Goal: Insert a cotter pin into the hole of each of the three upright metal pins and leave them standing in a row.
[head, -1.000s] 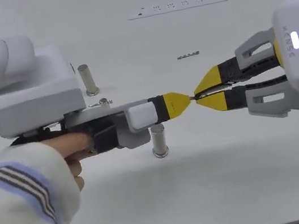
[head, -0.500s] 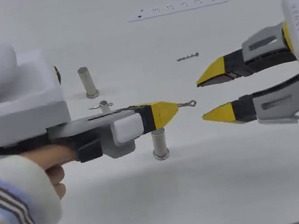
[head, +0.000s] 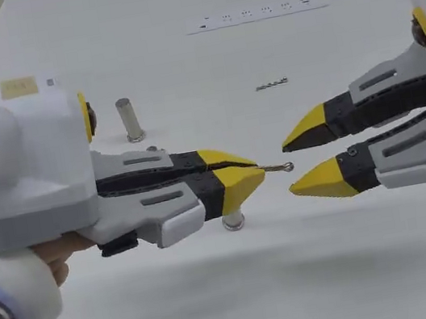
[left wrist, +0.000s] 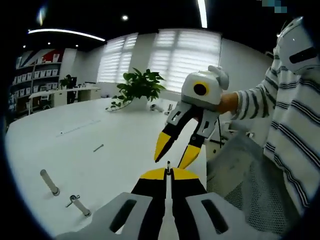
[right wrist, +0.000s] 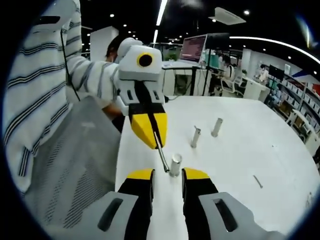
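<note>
1. The left gripper [head: 254,172] points in from 9 o'clock. Its jaws are clamped tight on a cotter pin [head: 278,168], whose loop pokes out toward 3 o'clock.
2. The right gripper [head: 290,168] faces it from 3 o'clock with its jaws parted and holding nothing. Its tips sit just beside the loop.
3. An upright metal pin [head: 232,221] stands on the white table [head: 177,43], at 6 o'clock from the left jaws. A second metal pin [head: 128,120] stands at 10 o'clock.
4. A spare cotter pin [head: 271,83] lies at 12 o'clock.

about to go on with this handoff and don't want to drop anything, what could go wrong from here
1. The left gripper pinches the cotter pin by one end only, so it may twist or slip out.
2. The right gripper is open around the pin's loop; closing off-centre could knock it loose.
3. The left gripper hangs close over a metal pin; dipping lower could tip it.
</note>
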